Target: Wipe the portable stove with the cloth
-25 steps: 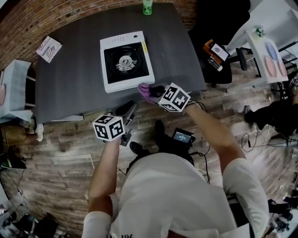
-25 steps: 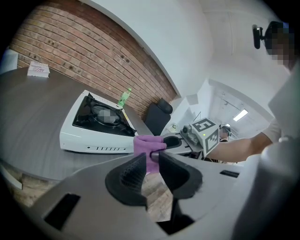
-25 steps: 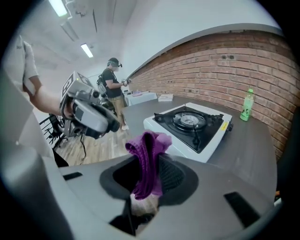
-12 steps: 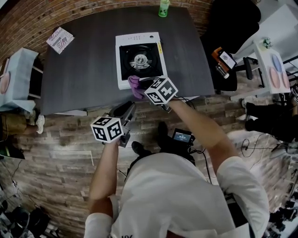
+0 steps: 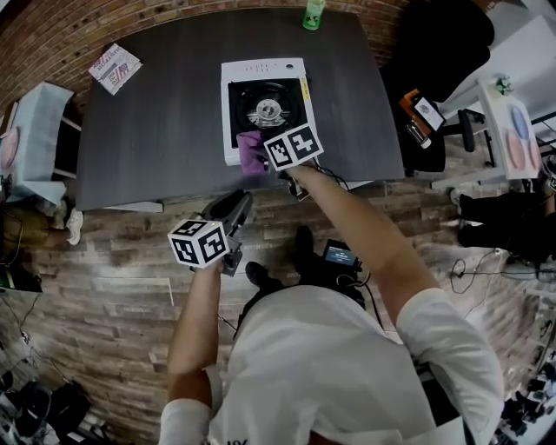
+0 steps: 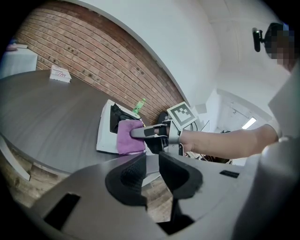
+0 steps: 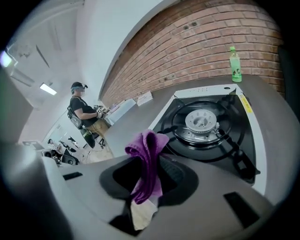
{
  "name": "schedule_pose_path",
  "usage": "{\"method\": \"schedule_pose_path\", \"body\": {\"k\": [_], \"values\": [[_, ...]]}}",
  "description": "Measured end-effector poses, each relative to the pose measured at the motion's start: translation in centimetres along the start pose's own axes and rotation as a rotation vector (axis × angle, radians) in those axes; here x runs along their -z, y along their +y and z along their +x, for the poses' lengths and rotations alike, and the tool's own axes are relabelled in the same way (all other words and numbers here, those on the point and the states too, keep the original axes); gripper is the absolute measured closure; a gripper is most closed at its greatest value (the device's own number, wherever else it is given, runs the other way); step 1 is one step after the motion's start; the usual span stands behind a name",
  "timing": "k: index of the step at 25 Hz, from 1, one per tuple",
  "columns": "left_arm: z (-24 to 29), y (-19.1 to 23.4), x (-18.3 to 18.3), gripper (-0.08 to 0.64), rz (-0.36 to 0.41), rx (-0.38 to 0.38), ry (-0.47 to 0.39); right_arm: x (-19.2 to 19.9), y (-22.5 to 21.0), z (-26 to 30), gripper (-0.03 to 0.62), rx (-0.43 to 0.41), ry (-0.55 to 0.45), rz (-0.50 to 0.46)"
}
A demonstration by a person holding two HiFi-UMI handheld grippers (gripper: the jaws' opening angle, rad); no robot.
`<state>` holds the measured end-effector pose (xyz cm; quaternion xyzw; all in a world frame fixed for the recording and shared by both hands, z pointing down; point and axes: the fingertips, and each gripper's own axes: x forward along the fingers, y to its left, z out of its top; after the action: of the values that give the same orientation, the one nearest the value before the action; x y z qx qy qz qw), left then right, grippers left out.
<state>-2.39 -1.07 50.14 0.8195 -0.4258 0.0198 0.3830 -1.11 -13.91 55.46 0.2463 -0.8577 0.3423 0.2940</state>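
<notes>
The portable stove [image 5: 233, 109] is white with a black burner top and sits at the far middle of the dark table [image 5: 156, 130]. A purple cloth [image 5: 251, 150] lies pressed on the stove's near left corner, with my right gripper [image 5: 263, 156] shut on it. In the right gripper view the cloth [image 7: 146, 154] stands up folded between the jaws of that gripper [image 7: 150, 165], with the burner [image 7: 202, 121] just beyond. My left gripper [image 5: 233, 209] hangs off the table's near edge. In its own view my left gripper [image 6: 151, 157] has its jaws close together with nothing between them.
A green bottle [image 5: 314, 13] stands at the table's far edge behind the stove. A printed packet [image 5: 115, 67] lies at the far left corner. A black chair [image 5: 430, 130] and a white side table [image 5: 512, 122] stand to the right. A person [image 7: 83, 114] stands far off.
My right gripper has carried the cloth left along the stove's near edge, from the near right corner to the near left corner. The left gripper has stayed put.
</notes>
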Motion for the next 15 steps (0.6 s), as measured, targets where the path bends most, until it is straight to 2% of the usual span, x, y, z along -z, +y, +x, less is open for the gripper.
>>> {"method": "schedule_pose_path", "body": {"k": [15], "values": [[2.6,-1.3,-0.1,0.469,0.013,0.031,0.026,0.4,-4.4,-2.0,0.489,0.074,0.027,0.141]]}}
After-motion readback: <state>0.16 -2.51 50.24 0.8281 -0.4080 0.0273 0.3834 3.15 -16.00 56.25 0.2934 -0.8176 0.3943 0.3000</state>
